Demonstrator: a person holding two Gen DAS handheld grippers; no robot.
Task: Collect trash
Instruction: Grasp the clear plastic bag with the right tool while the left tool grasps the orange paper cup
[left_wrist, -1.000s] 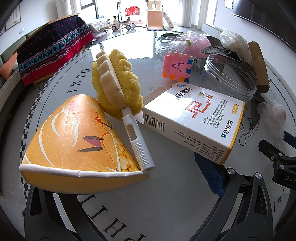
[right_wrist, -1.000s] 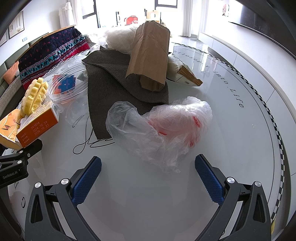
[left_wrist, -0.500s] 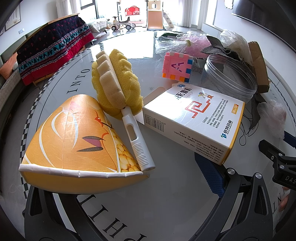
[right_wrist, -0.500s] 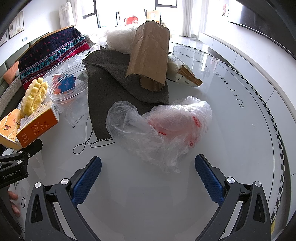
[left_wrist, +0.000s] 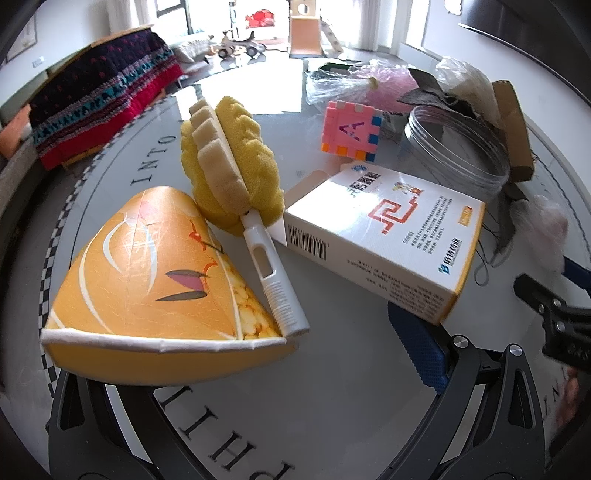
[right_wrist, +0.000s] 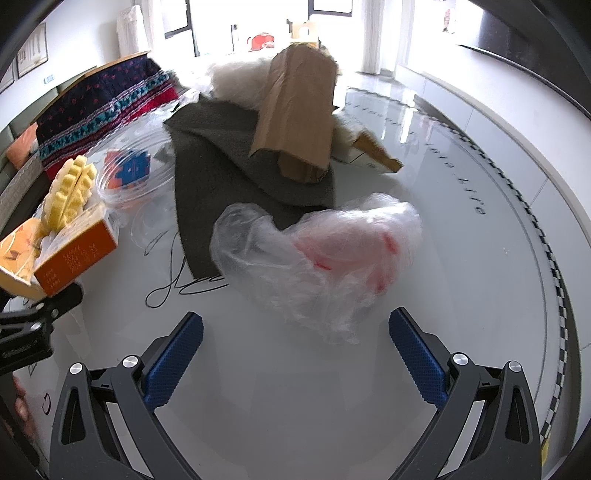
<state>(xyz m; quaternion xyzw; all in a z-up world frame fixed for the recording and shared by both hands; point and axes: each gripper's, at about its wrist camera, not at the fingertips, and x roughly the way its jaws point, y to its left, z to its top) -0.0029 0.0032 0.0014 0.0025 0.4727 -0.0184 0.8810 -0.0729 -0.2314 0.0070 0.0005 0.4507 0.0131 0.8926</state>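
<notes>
the right gripper (right_wrist: 295, 350) hovers low over the white round table (right_wrist: 461, 229) with jaws wide apart, the crumpled clear plastic bag (right_wrist: 317, 254) just ahead of its blue pads (right_wrist: 173, 365); the left gripper (left_wrist: 236, 369) is spread too, a flattened orange paper cup (left_wrist: 147, 273) and a white medicine box (left_wrist: 388, 243) over its fingers, a yellow sponge brush (left_wrist: 229, 170) between them.
</notes>
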